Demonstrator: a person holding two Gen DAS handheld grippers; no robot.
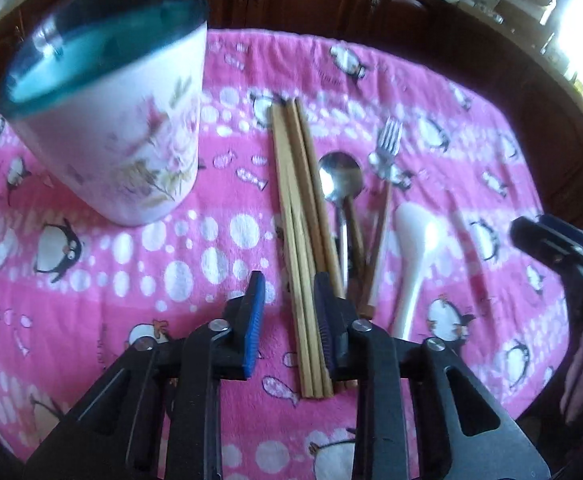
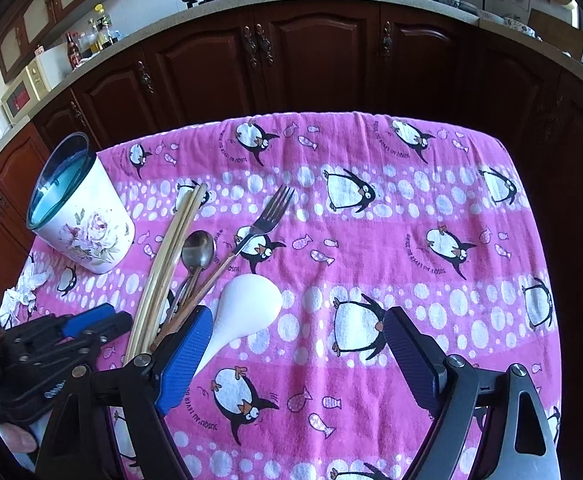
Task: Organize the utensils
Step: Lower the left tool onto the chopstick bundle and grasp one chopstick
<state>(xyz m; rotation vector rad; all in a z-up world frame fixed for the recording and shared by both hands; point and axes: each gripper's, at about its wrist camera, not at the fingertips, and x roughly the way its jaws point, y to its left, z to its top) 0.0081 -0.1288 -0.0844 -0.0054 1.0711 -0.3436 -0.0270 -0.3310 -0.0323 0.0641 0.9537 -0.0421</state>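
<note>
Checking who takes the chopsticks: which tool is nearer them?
Left. The left tool straddles the chopsticks near their handle ends; the right tool hangs open off to their right, beside the white spoon.

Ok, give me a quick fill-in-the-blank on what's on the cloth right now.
The left gripper straddles the wooden ____.
The cup stands upright, its inside coloured ____.
Between the metal spoon and the white spoon lies a ____.
The right gripper's jaws are ____, holding nothing.

Missing words: chopsticks; blue; fork; open
</note>
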